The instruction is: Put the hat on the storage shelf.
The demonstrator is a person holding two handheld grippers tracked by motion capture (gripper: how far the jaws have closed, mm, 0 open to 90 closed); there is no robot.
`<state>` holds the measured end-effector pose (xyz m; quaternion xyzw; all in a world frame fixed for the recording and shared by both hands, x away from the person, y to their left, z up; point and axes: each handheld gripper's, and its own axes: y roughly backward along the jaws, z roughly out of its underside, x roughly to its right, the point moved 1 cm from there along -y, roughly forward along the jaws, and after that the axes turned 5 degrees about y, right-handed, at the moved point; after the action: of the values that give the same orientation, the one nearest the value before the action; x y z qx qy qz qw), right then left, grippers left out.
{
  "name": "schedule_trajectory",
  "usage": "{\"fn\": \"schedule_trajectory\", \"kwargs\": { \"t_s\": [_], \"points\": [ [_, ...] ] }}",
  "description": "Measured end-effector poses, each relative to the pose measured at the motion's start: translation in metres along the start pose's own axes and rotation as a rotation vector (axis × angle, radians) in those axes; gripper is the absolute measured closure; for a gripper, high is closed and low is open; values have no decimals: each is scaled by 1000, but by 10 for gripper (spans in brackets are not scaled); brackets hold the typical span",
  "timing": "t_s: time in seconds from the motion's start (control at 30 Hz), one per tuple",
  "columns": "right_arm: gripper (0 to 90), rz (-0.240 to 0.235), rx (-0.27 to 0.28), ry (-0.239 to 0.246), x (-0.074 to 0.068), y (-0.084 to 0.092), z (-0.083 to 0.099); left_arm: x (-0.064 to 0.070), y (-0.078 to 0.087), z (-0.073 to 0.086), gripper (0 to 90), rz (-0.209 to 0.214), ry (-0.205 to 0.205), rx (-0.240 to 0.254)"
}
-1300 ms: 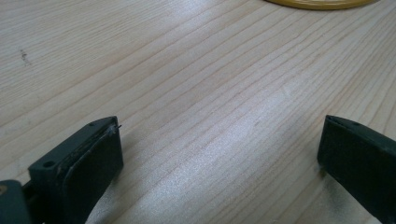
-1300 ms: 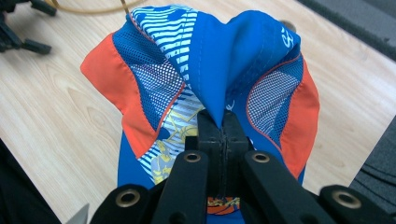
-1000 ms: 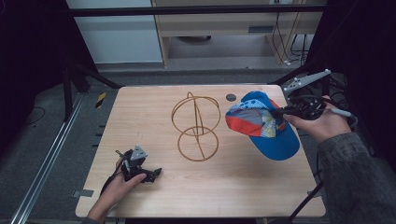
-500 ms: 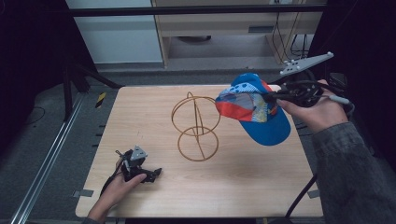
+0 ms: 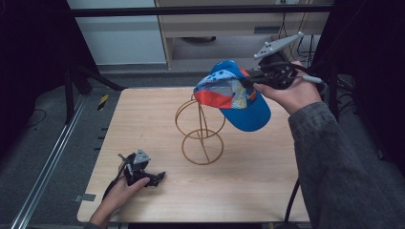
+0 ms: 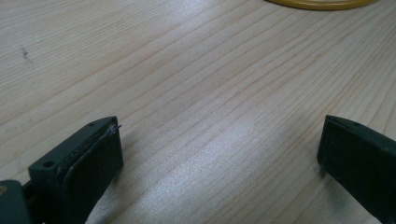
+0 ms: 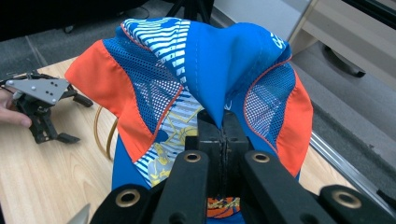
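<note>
A blue, orange and white patterned cap [image 5: 234, 98] hangs in the air over the right side of the table, beside the top of a gold wire stand [image 5: 200, 129]. My right gripper [image 5: 250, 82] is shut on the cap's fabric; in the right gripper view the jaws meet on the cap [image 7: 205, 88]. My left gripper [image 5: 160, 176] rests on the table near the front left corner, held by a hand. In the left gripper view its jaws stand wide apart over bare wood, with nothing between the fingers [image 6: 88, 158].
The wooden table [image 5: 143, 114] has the wire stand at its middle; an arc of the stand's base ring [image 6: 322, 3] shows in the left gripper view. Shelving [image 5: 229, 28] stands behind the table. A metal rail [image 5: 47, 162] runs along the floor at left.
My right gripper has lifted the cap up and to the left, from the table's right side to beside the top of the wire stand. The left gripper has stayed put.
</note>
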<state>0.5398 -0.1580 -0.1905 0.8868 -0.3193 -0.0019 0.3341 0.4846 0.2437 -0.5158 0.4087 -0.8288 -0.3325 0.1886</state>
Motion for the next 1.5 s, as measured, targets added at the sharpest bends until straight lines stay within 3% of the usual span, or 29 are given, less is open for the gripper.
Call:
{"fn": "schedule_trajectory", "kwargs": {
  "t_s": [0.33, 0.63, 1.27, 1.5],
  "points": [
    [899, -55, -7, 8, -7, -34, -21, 0, 0, 0, 0, 1, -1, -1],
    [898, -85, -19, 27, -16, -52, -34, 0, 0, 0, 0, 2, -1, -1],
    [897, -125, -58, 47, -27, -81, -43, 0, 0, 0, 0, 2, -1, -1],
    [896, -137, -112, 62, -35, -98, -48, 0, 0, 0, 0, 2, -2, -1]
  ]
}}
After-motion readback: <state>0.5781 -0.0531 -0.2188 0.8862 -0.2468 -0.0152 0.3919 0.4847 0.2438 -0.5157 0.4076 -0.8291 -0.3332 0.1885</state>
